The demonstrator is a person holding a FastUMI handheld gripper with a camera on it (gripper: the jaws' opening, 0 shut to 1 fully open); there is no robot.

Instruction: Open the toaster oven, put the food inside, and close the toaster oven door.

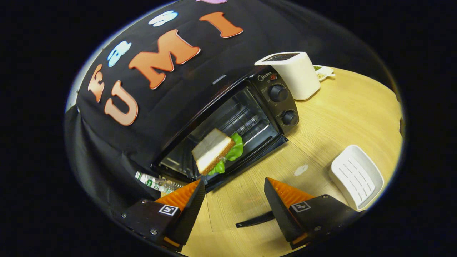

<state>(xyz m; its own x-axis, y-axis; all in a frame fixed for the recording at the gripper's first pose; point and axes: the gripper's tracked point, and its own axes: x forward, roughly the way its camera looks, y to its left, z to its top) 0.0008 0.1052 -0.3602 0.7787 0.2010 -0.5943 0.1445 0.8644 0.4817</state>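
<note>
We see our gripper (234, 194) with jaws wide and empty; beyond them, the sandwich (214, 151) lies in the open oven (228, 117).

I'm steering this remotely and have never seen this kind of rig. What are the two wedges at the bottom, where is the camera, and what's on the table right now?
The camera rides on a hand-held gripper and looks forward along its two fingers; those are the wedges. They stand apart, open, holding nothing. Beyond them on the wooden table stands a black toaster oven with its door down. A sandwich with lettuce shows at the opening; whether it rests on the rack or on the door is unclear. Past the oven stands a white toaster. A white slotted tray lies beside the right finger, and a plastic bottle lies by the oven's near corner.
</note>
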